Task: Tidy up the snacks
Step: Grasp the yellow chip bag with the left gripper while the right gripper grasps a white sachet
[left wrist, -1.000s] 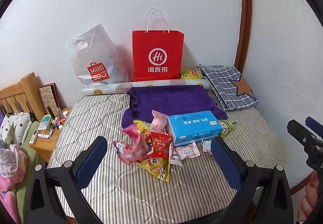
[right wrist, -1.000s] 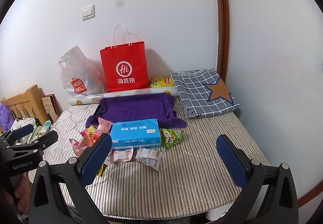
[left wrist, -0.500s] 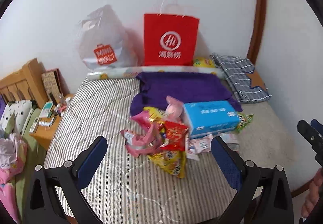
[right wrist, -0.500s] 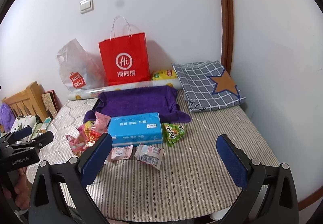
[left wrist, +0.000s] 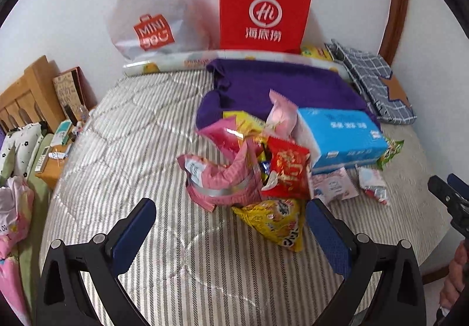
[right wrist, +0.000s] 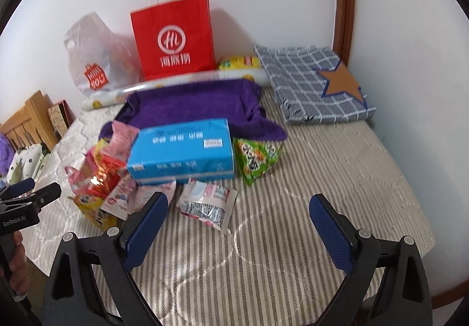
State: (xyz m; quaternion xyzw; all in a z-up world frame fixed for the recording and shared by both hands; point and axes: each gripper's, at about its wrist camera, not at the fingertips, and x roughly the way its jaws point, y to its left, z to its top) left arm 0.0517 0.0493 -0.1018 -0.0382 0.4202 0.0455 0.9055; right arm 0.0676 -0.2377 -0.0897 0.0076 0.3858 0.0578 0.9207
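- Snacks (left wrist: 258,173) lie heaped on a striped mattress (left wrist: 140,132), the pile touching the left flank of a blue tissue box (right wrist: 181,147) that sits lengthwise across the bed, in front of a purple towel (right wrist: 190,103).
- Left gripper (left wrist: 231,226) hangs above the near edge of the heap, jaws spread wide with nothing between them; a yellow packet (left wrist: 275,223) and a pink bag (left wrist: 222,182) lie just ahead of its fingertips, the yellow one closer to the right-hand pad.
- Right gripper (right wrist: 237,220) is likewise open and empty, though its jaws have just been narrowing slightly; a white-and-pink sachet (right wrist: 208,202) lies on the mattress just ahead, nearer its left finger, its long side running across the line of approach.
- A green packet (right wrist: 256,155) rests against the box's right end, farther off and slightly right of that gripper's centre line.
- By the look of it, the heap falls to the left hand and the sachet and green packet to the right.
- A red paper bag (right wrist: 173,38) and a translucent plastic bag (left wrist: 149,12) stand against the wall, well behind everything, possible destinations.
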